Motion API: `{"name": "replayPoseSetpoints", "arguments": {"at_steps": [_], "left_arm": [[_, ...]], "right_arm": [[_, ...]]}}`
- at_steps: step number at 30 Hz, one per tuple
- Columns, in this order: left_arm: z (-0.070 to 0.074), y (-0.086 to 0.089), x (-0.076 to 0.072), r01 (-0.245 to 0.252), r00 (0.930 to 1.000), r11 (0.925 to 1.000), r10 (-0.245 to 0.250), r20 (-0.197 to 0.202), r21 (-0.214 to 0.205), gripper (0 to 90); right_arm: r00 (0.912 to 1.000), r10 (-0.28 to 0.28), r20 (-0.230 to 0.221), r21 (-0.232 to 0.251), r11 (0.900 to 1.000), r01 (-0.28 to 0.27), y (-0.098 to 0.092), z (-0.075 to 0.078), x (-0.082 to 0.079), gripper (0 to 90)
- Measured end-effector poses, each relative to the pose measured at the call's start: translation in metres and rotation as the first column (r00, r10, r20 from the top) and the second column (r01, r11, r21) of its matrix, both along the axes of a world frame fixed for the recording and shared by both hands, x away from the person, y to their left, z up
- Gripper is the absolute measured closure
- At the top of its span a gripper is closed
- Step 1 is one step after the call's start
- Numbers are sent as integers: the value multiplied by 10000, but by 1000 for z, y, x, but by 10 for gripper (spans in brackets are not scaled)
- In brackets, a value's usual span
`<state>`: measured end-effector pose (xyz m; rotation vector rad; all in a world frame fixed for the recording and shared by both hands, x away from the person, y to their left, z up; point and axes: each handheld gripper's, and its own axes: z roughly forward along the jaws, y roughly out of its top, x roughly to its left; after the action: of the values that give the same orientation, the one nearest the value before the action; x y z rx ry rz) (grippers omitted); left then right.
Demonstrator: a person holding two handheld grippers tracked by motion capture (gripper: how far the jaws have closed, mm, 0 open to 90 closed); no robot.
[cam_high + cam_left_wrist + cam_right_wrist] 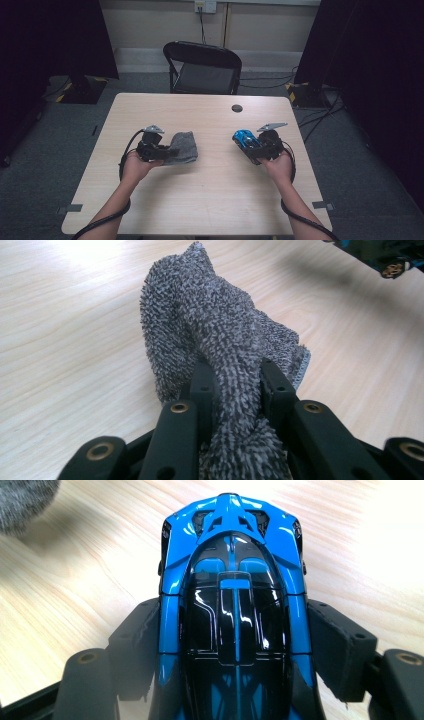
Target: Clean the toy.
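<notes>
High view: left claw (167, 150) pinches cloth (184, 146).

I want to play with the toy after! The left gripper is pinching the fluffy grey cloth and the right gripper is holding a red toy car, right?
Almost. The toy car is blue with black, not red, as the right gripper view shows: the right gripper clamps it by its sides. The rest is right: the left gripper pinches the fluffy grey cloth.
</notes>
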<state>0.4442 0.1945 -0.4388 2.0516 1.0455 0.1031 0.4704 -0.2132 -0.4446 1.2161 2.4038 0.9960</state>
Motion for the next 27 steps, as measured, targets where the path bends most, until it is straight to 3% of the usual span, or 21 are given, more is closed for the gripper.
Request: {"name": "replayPoseSetpoints", "arguments": {"at_steps": [16,27], "left_arm": [[-14,17,12,-526,9986,9985,525,54,167,733],[-20,21,26,-669,9978,9976,669,5,170,732]], "right_arm": [[9989,-428,-170,-558,9976,418,-19,-16,4,284],[9977,-624,-268,-727,9955,603,-24,-29,17,284]]}}
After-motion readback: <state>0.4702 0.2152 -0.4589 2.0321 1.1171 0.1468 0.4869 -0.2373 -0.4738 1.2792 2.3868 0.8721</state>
